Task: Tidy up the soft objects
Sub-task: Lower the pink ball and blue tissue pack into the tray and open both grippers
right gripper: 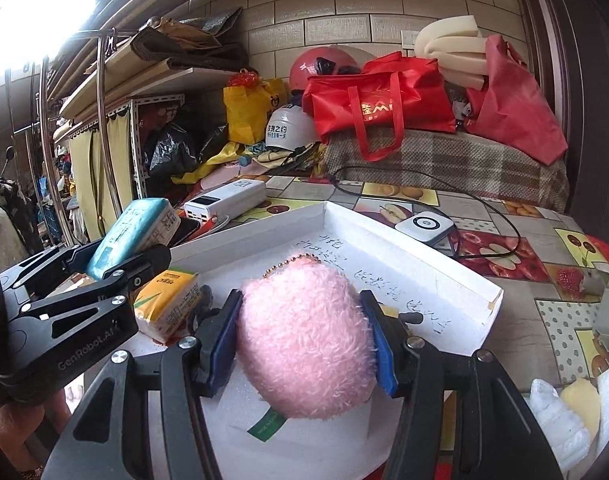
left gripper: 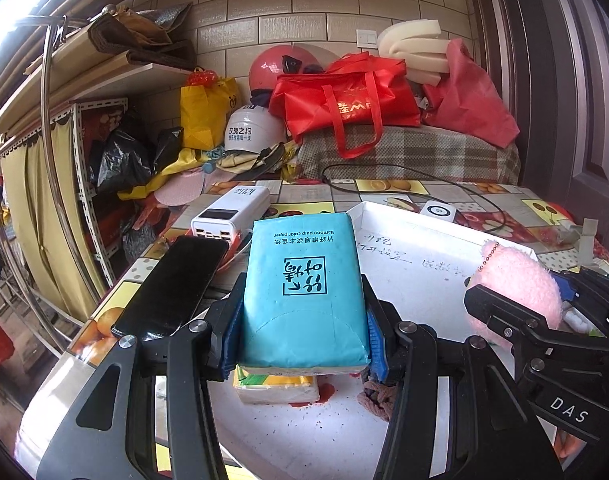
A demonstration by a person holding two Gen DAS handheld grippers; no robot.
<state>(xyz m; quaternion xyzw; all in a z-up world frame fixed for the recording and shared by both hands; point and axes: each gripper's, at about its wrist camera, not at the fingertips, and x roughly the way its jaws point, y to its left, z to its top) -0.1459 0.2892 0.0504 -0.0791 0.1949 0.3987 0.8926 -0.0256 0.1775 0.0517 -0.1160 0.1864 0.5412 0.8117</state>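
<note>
Teal wrapper up front: the left gripper (left gripper: 304,300) is clamped on a tissue pack (left gripper: 302,288), blue pads pressing both long sides, so the pack rides flat and lengthwise, lifted clear of the table (left gripper: 504,216). Under it, at 6 o'clock, a yellow pack (left gripper: 274,386) lies on the white sheet, with a scrap of knit cloth (left gripper: 374,394) just beside it at 5 o'clock.

Over on the right, the right gripper (right gripper: 304,332) is squeezed onto a pink plush (right gripper: 304,340), its bead chain (right gripper: 288,264) draped over the top at 12 o'clock. Both sets of jaws stand partway apart only because the soft things fill them.

Ahead of both, the white tray (right gripper: 492,292) sits open, handwriting on its floor, nothing in it yet. My guess: that's the drop spot, and both hands carry their loads toward it. A power bank (left gripper: 232,216) and phone (left gripper: 172,284) lie at 10 o'clock, out of the way.
</note>
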